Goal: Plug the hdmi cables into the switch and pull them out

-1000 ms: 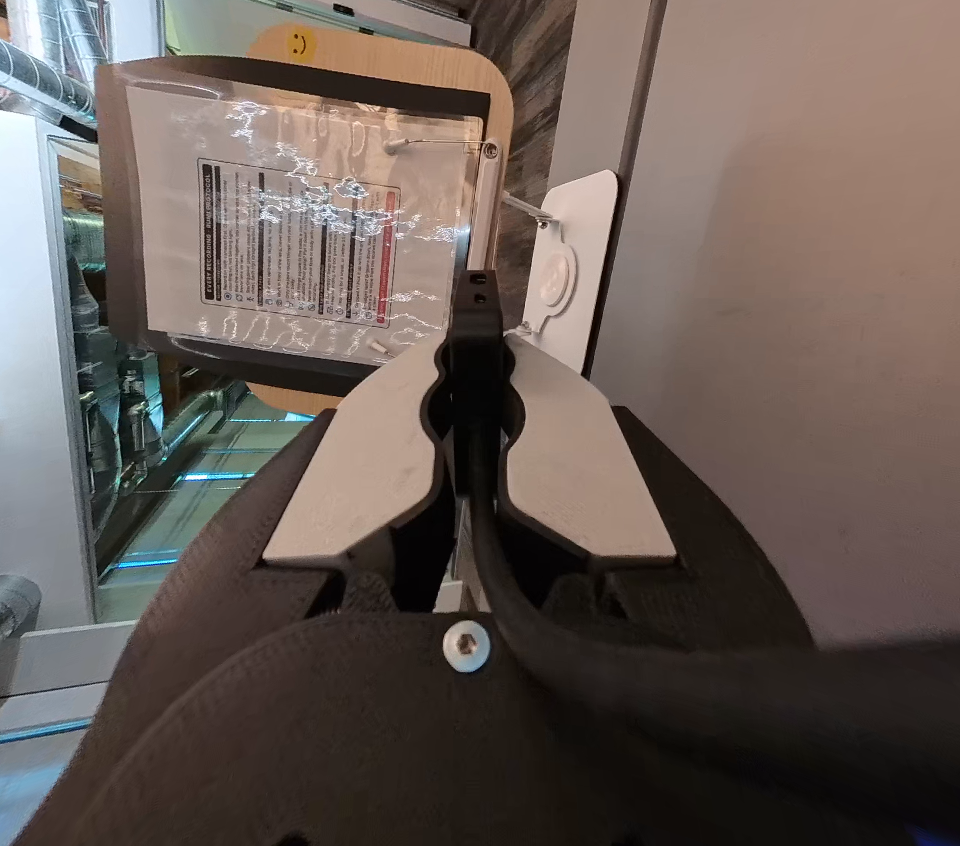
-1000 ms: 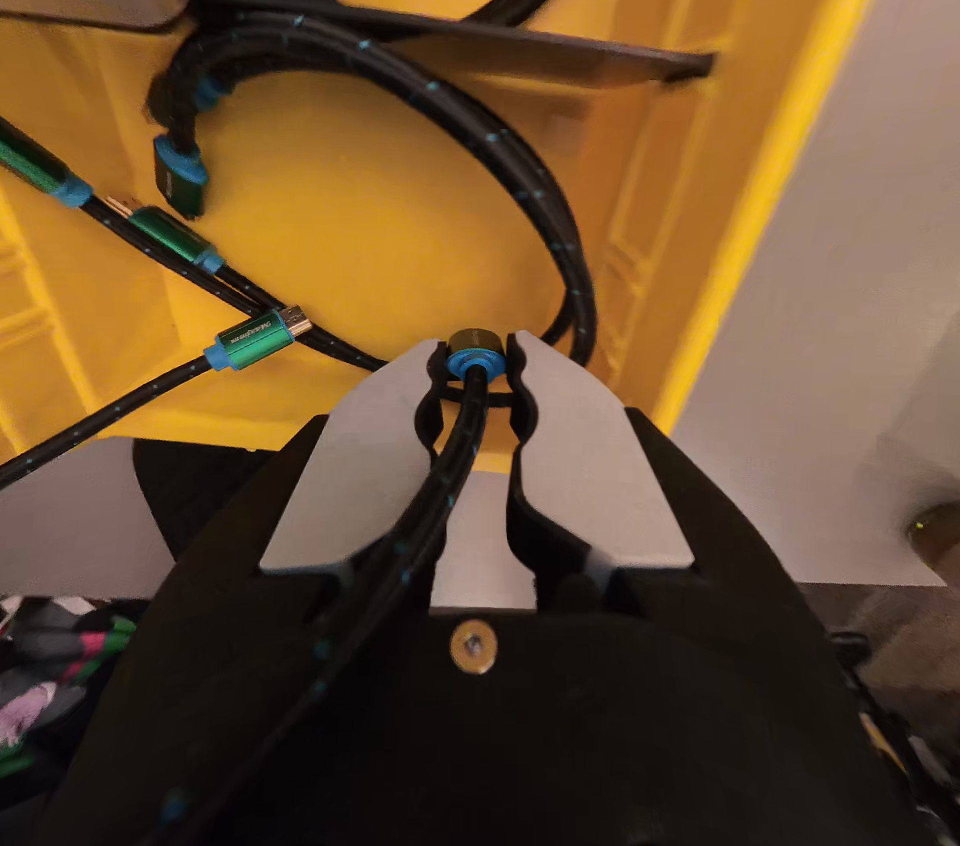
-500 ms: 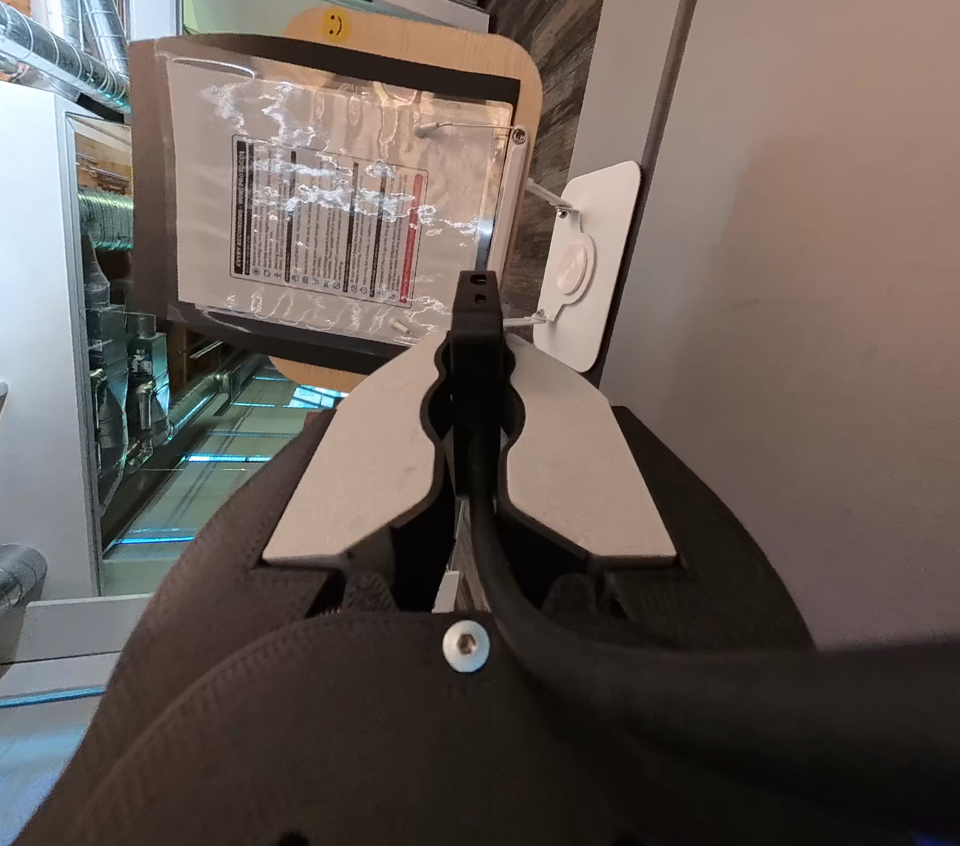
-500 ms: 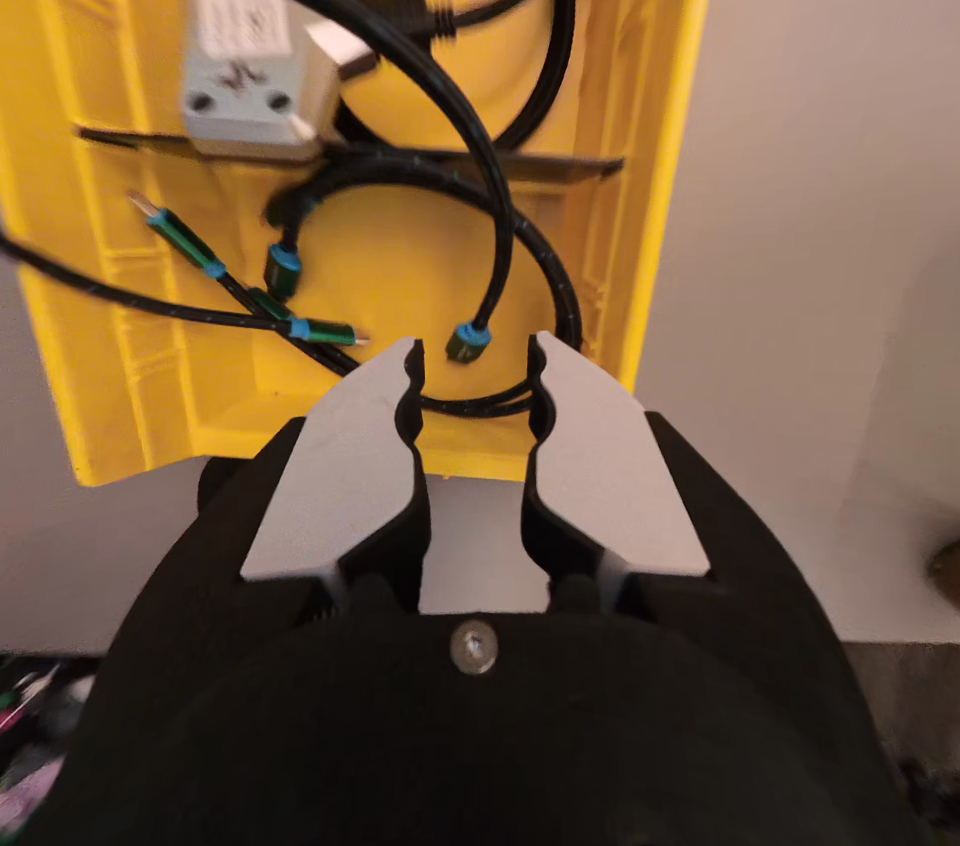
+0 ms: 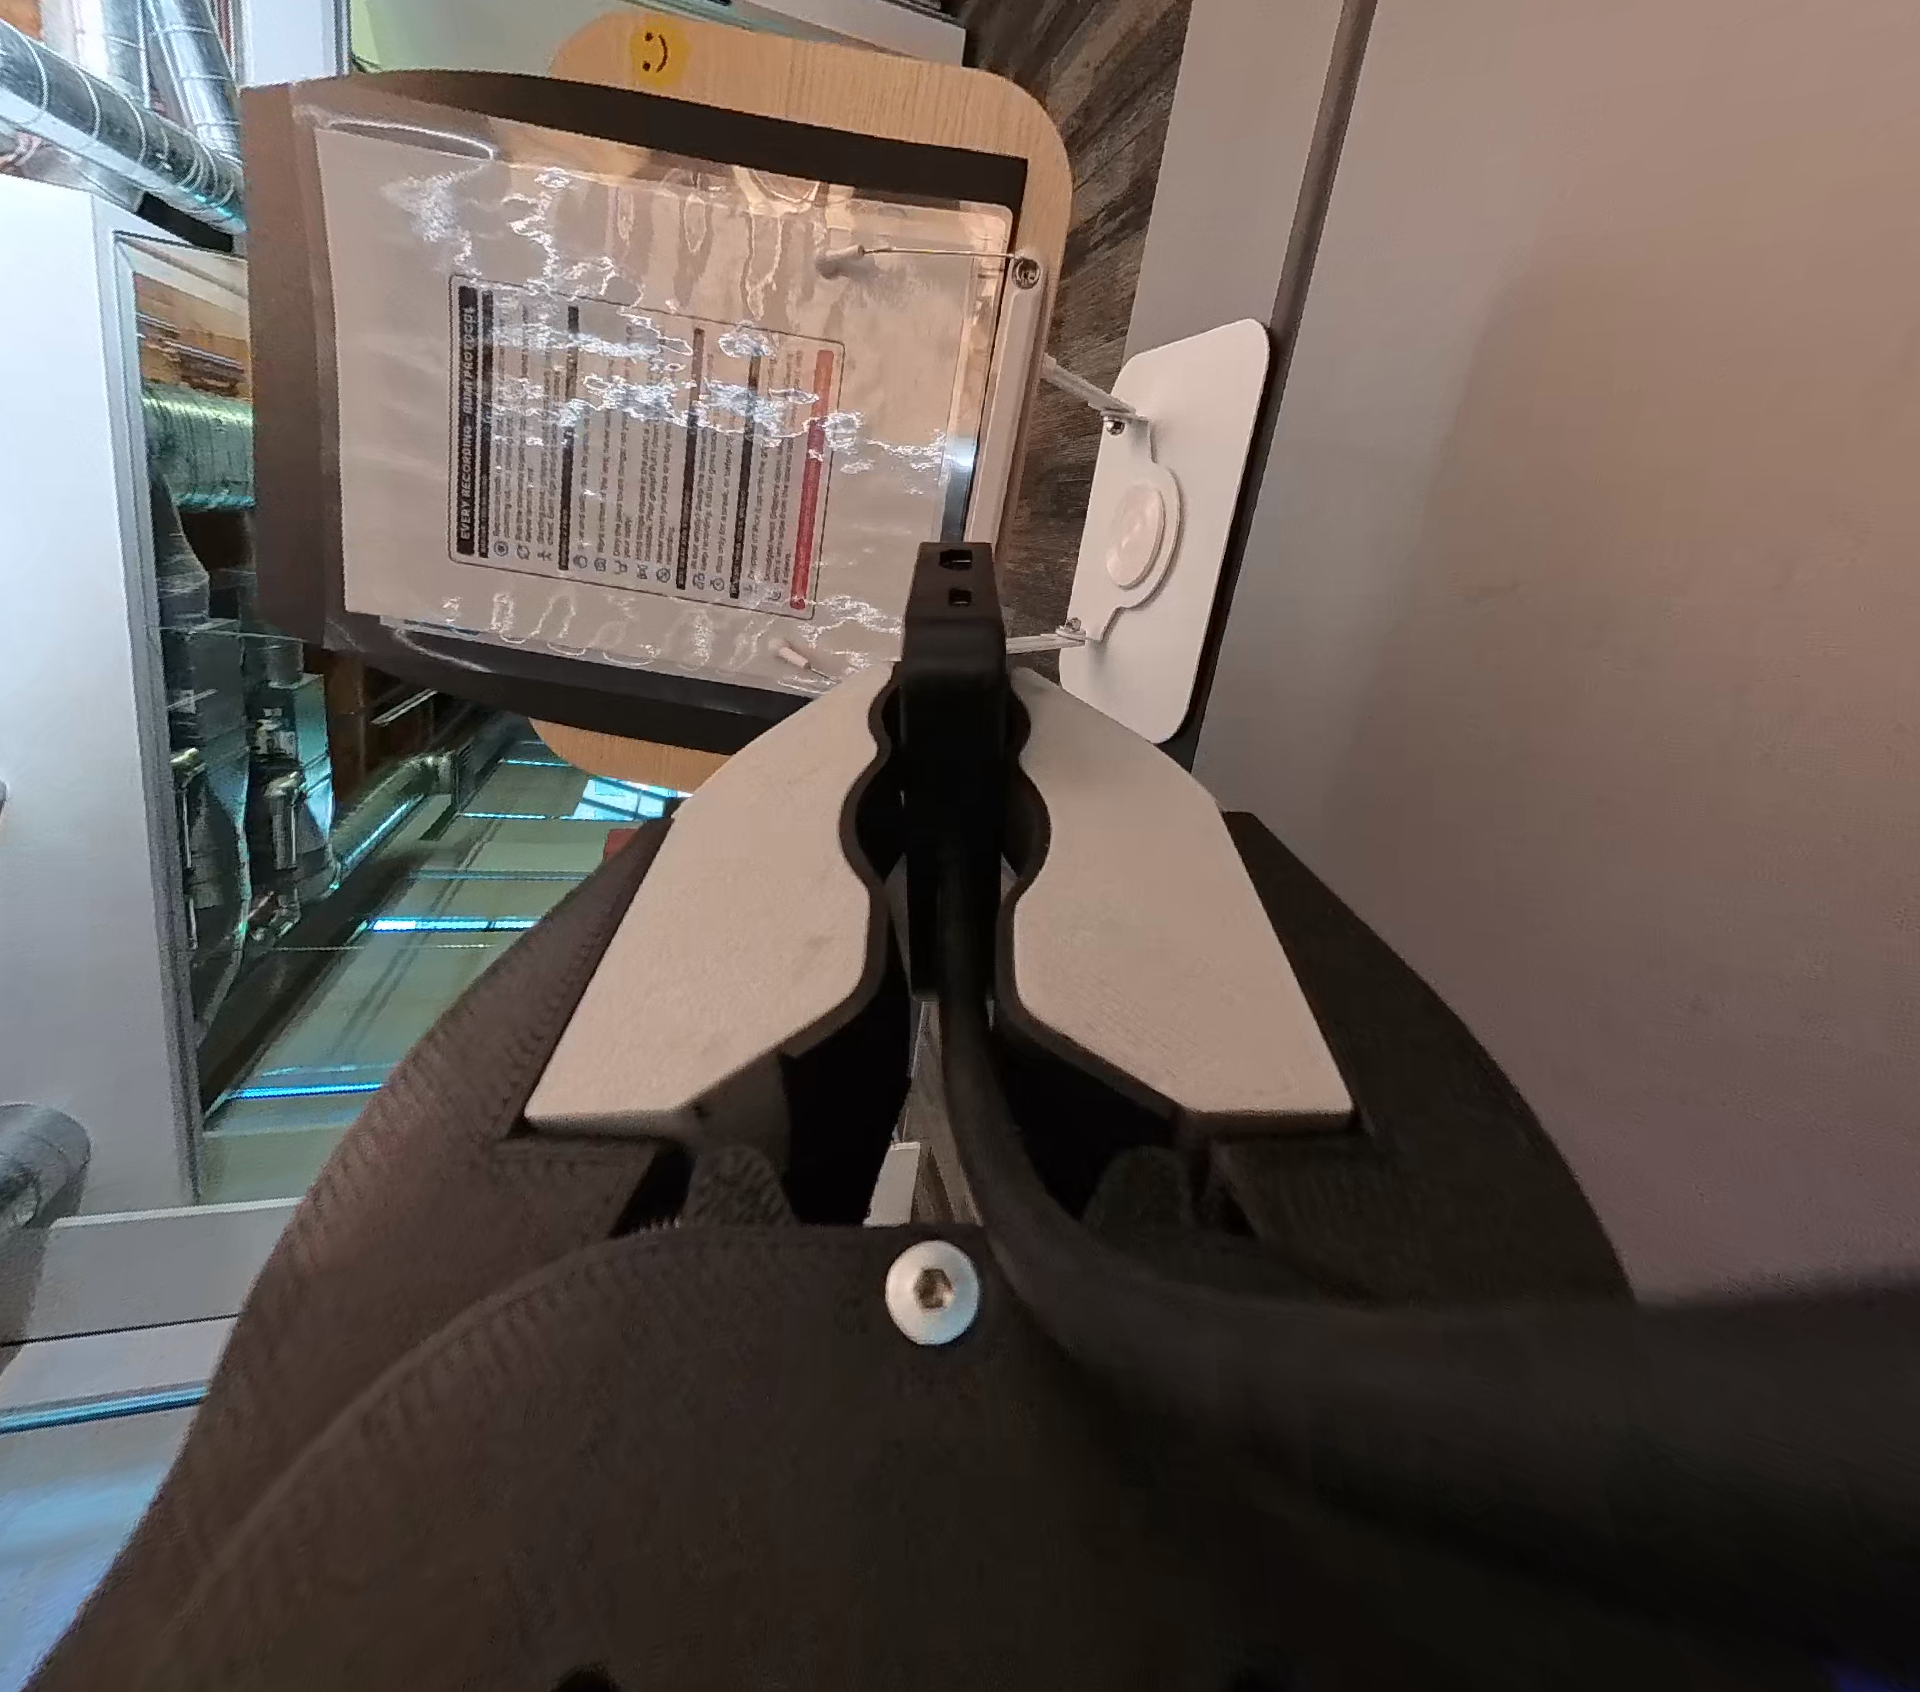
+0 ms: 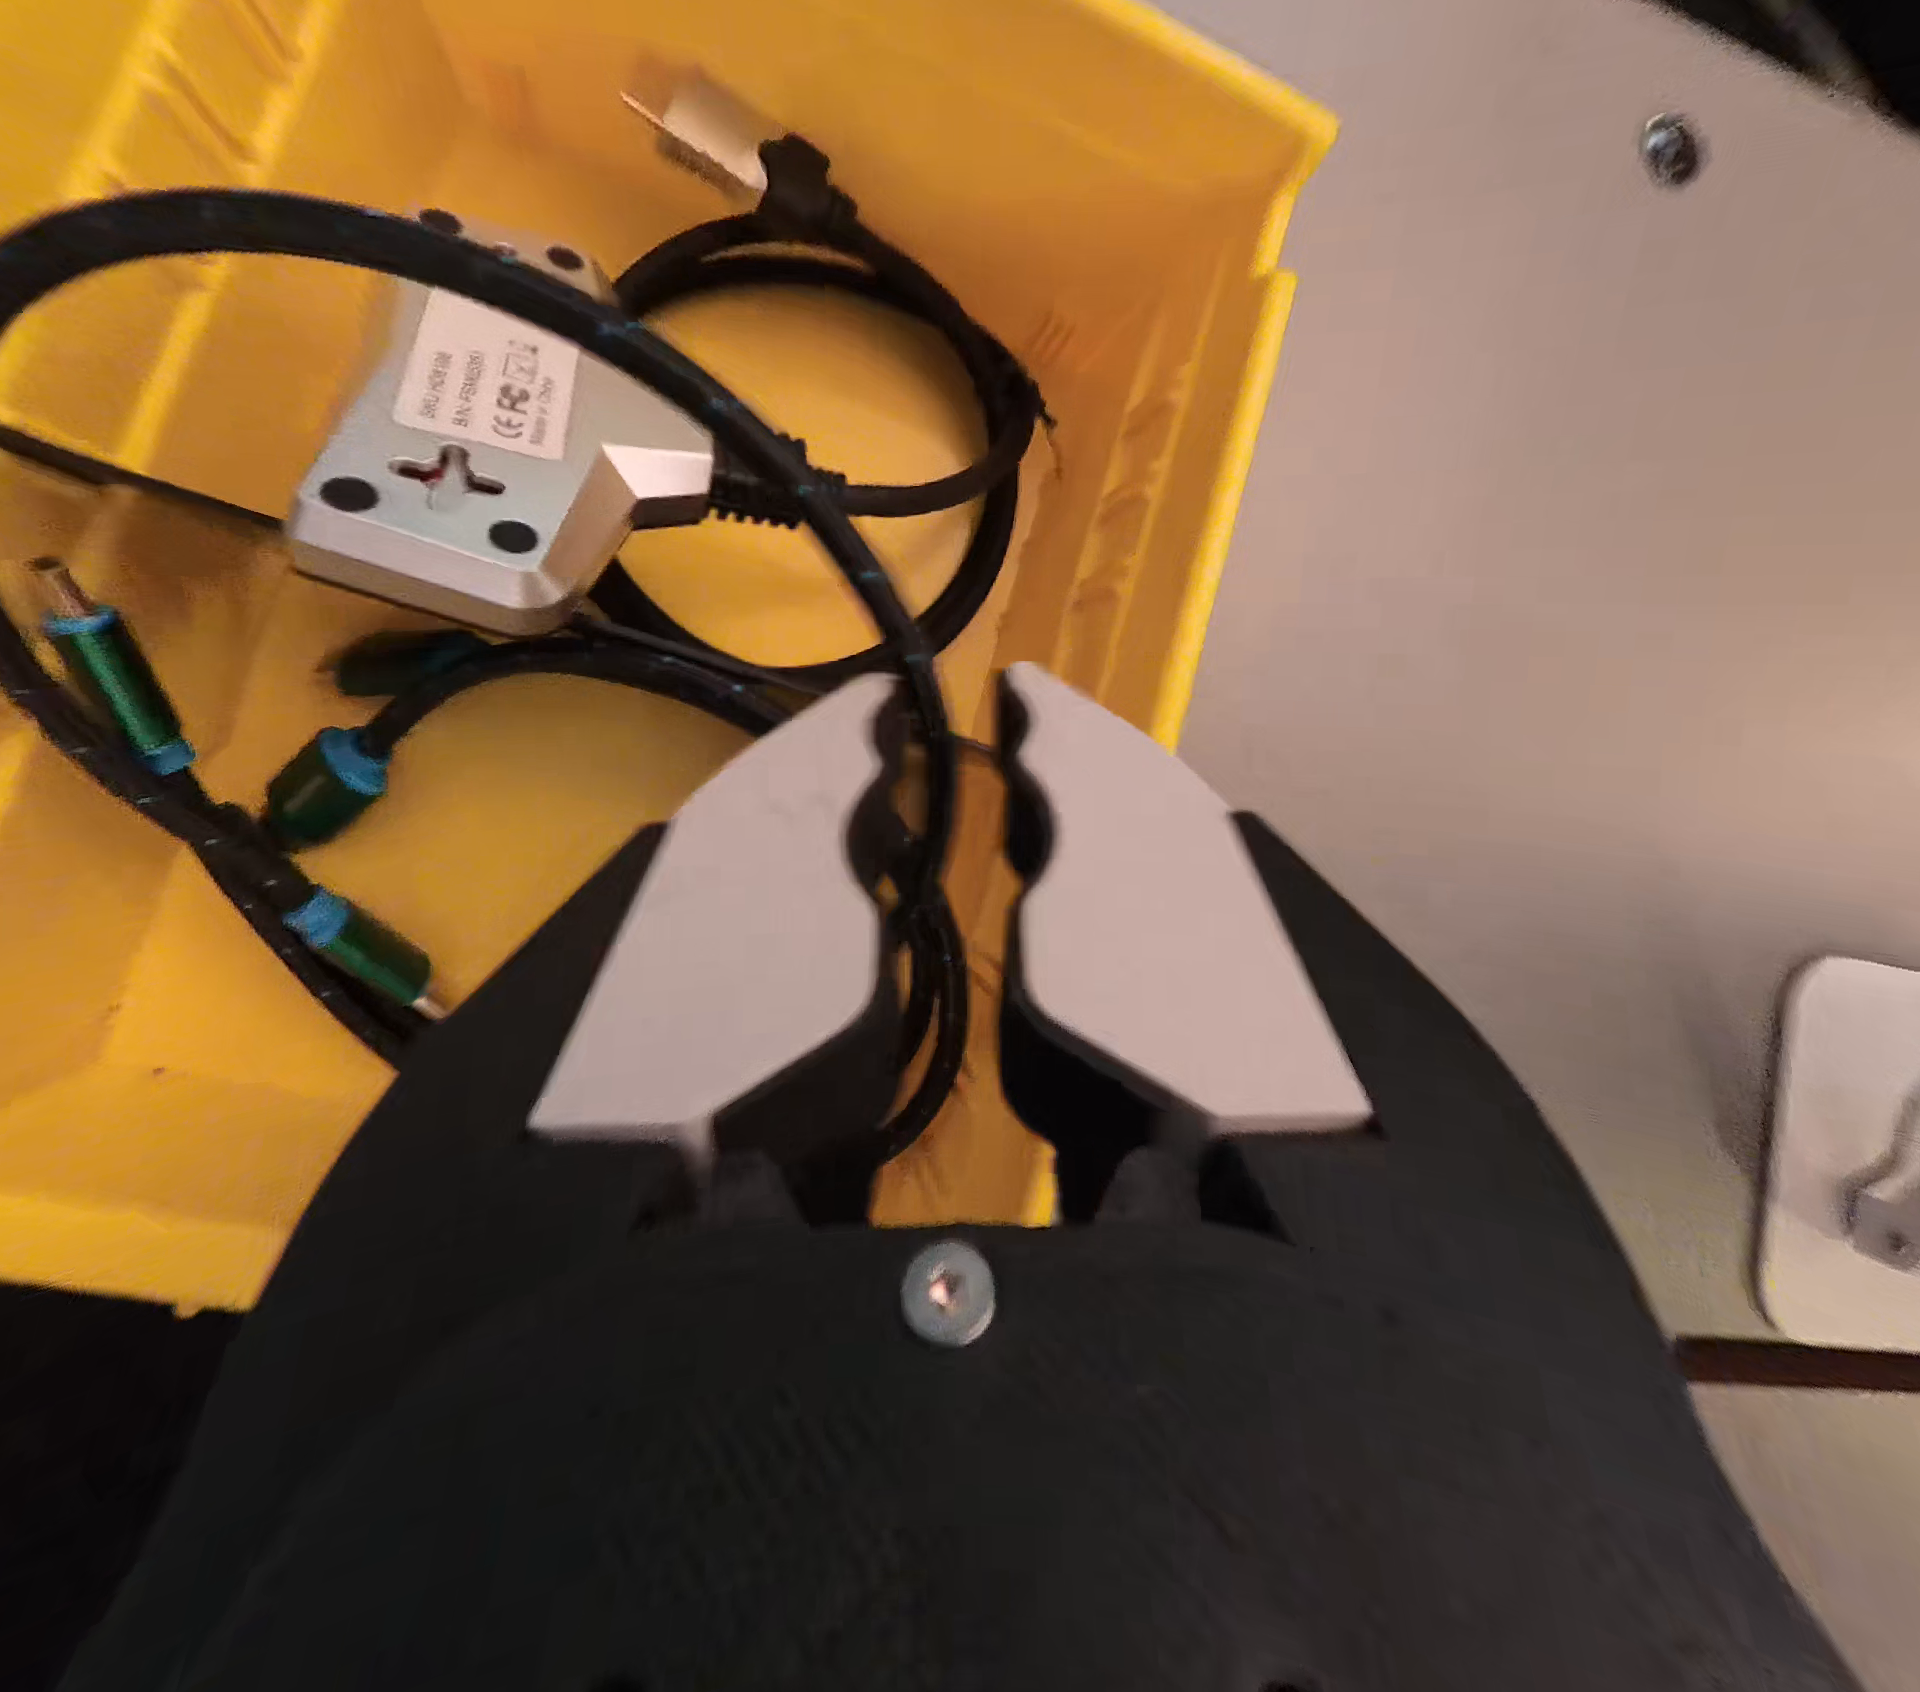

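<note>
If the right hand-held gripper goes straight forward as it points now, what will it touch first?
Most likely the black braided cable, which already runs between the fingers of the open right hand-held gripper. Beyond it lies the floor of the yellow bin. Depth is unclear, since the picture is blurred.

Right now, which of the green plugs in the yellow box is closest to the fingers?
The green plug at the bottom left, lying low in the yellow box, is closest to the right gripper. The other two green plugs lie farther up and left.
</note>
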The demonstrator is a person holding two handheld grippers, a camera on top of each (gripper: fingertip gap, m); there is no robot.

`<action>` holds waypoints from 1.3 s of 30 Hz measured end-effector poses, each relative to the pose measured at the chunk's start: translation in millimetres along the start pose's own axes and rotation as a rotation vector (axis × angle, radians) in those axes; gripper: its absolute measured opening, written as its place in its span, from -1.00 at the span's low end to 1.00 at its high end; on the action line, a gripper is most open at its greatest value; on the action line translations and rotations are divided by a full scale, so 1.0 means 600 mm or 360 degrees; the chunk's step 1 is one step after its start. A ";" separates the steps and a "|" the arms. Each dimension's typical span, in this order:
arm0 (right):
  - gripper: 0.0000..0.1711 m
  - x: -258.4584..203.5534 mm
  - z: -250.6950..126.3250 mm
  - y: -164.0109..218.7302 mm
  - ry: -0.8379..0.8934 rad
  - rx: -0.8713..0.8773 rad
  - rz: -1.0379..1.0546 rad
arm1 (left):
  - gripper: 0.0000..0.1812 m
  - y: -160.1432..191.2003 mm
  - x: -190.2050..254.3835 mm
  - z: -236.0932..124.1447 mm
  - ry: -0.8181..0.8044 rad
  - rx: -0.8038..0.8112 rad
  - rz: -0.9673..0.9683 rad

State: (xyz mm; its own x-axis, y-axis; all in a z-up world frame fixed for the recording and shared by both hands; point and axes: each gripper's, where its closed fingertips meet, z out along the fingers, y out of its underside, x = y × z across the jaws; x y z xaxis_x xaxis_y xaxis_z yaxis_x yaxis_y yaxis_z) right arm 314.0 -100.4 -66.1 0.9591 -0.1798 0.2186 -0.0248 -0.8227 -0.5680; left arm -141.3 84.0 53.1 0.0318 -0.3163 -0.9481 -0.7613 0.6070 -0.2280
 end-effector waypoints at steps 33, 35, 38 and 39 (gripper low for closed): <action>-0.89 -0.121 -0.126 0.143 -0.0813 -0.0657 0.0908 | -0.86 -0.025 0.013 -0.004 0.0014 0.0005 0.0084; -0.89 -0.110 -0.107 0.146 -0.0756 -0.0687 0.0882 | -0.86 -0.027 0.014 -0.004 0.0017 0.0007 0.0087; -0.87 -0.116 -0.085 0.156 -0.0780 -0.0778 0.0811 | -0.86 -0.028 0.014 -0.005 0.0013 0.0008 0.0091; -0.82 -0.117 -0.081 0.158 -0.0784 -0.0801 0.0800 | -0.86 -0.028 0.013 -0.006 0.0010 0.0009 0.0090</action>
State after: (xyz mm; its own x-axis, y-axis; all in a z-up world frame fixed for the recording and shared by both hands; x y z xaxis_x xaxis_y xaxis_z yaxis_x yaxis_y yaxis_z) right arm 230.6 -191.9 -97.0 0.8108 -0.4281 -0.3993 -0.4893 -0.8700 -0.0607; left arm -130.7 68.9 50.3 -0.0156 -0.2860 -0.9581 -0.7579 0.6284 -0.1753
